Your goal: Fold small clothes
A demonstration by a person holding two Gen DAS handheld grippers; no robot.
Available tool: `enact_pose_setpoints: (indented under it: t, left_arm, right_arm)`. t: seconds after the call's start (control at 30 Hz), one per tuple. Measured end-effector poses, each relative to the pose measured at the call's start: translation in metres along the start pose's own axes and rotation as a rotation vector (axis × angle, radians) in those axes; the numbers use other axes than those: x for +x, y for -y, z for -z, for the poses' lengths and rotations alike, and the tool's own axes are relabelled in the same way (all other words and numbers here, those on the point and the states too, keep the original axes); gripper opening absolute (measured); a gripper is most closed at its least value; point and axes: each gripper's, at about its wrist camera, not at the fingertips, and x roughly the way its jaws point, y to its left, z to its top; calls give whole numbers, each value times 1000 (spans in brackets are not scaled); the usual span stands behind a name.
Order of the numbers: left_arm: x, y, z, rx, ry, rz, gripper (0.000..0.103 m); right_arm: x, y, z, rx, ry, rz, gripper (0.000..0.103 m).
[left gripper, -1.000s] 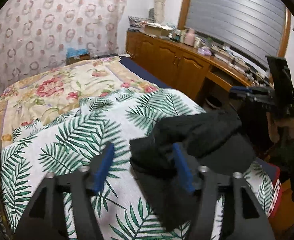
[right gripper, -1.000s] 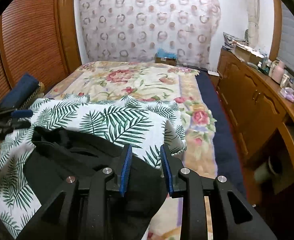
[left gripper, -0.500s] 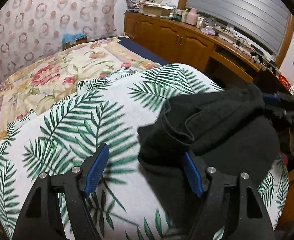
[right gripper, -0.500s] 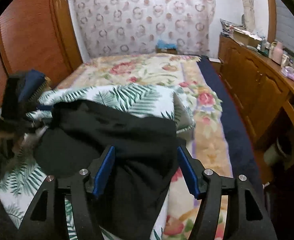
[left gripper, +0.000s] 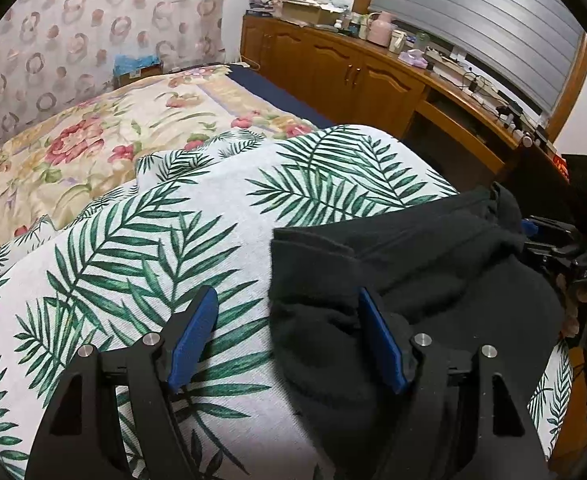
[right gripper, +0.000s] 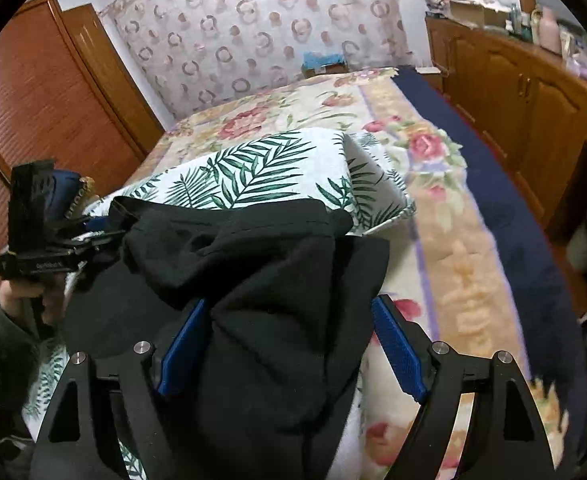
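A black garment point(left gripper: 405, 280) lies crumpled on a white palm-leaf cloth point(left gripper: 181, 240) on the bed. My left gripper point(left gripper: 289, 340) is open, with the garment's left edge between its blue pads and the right pad over the fabric. My right gripper point(right gripper: 293, 344) is open wide, and the garment point(right gripper: 277, 280) fills the gap between its pads. The right gripper also shows at the right edge of the left wrist view point(left gripper: 565, 256). The left gripper shows at the left of the right wrist view point(right gripper: 49, 240).
A floral bedspread point(left gripper: 105, 136) covers the far part of the bed. A wooden cabinet run point(left gripper: 357, 76) with clutter on top lines the right side. A wooden wardrobe point(right gripper: 41, 112) stands at the left. A patterned curtain point(right gripper: 261, 36) hangs behind.
My right gripper has opened from nearly shut to wide and let the garment go. Both grippers dropped lower toward the garment, and the left stayed open.
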Motion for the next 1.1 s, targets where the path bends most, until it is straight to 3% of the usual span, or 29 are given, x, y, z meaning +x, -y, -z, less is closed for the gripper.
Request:
enact_pose_setpoints:
  t: [0.07,0.13,0.2,0.27,0.33,0.5,0.6,0.67,0.73,0.97,1.1]
  left_arm:
    - [-1,2,1,8,8,30,59]
    - [-1,2,1,2,9,41,53]
    - [-1,4,0,-1,5,64,41]
    - [-2,6,0,1,8,66,35]
    - [-3,7,-1,5,11,65,33]
    - [-2,3,-1,-24,4,84,33]
    - [-2,4,-1,-13,1,85,33]
    - [-4,7,-1,-2,2,112,12]
    - [-15,13,-1,25,27,89,12]
    - [-89,25,0,24,194,126,12]
    - [-136,20,8,16,295,72,12]
  right_arm:
    - [-1,1,1,-3,5,-5,81]
    - [-1,-1,4,-15,3,-7,79]
    - [-1,-2,6,-29,-1,6,77]
    - [-3,-7,6,-39,4,14,68]
    - [-7,-10,6,-52,10,-6,50]
    - [-2,-15,9,-53,-4,-16,46]
    - [-1,-9,8,-35,-9,-71,31]
    - [-3,-9,11,-40,-1,-89,24]
    - [-7,-11,12,-56,9,-88,20]
    - [-40,-37,10,-119,126,-67,17]
    - [-62,-64,5,-192,205,-88,15]
